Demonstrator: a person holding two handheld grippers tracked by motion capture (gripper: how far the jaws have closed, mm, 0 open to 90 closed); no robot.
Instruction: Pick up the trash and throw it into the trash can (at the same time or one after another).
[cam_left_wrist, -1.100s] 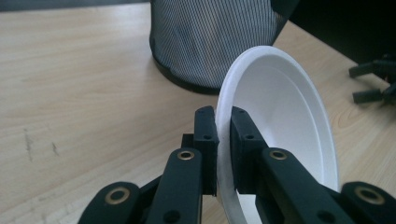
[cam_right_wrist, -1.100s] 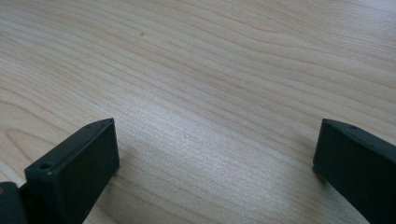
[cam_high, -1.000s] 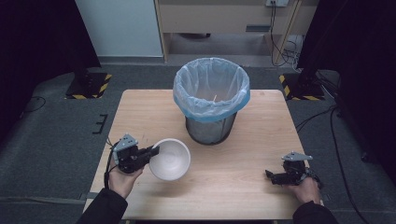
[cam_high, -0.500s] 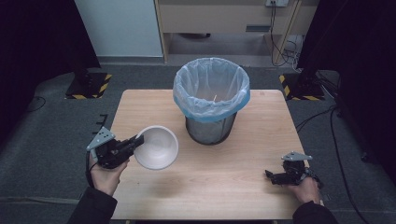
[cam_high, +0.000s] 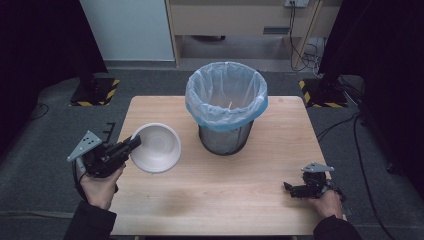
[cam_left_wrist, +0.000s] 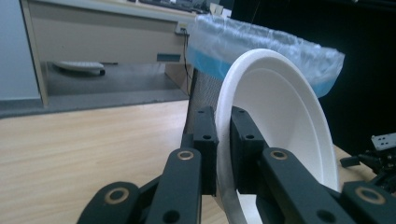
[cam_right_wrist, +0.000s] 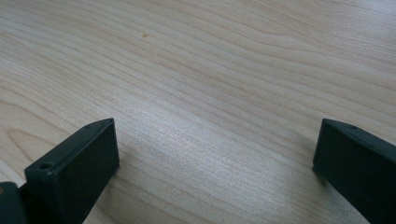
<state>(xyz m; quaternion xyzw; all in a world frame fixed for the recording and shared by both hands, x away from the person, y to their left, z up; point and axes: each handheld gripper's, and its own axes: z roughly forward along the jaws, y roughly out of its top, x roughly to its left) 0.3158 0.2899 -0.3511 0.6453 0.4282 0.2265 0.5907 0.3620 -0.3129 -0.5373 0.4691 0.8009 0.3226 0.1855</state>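
1. A white bowl (cam_high: 156, 147), round, plain and smooth with a thin rim, is held above the left part of the wooden bench (cam_high: 220, 205); it sits just left of a mesh bin (cam_high: 225, 112) lined with a pale blue bag, apart from it.
2. The left hand-held gripper (cam_high: 134, 143) is clamped on the bowl's rim, one jaw inside the wall and one outside, as the left gripper view shows (cam_left_wrist: 223, 140).
3. The bowl is tipped; in the high view its open side faces up and toward the camera; being round, it has no long axis.
4. The right hand-held gripper (cam_high: 289, 189) rests low at the bench's right front, jaws well apart with bare wood between them.
5. The bowl's underside is hidden; the jaws cover part of its rim.
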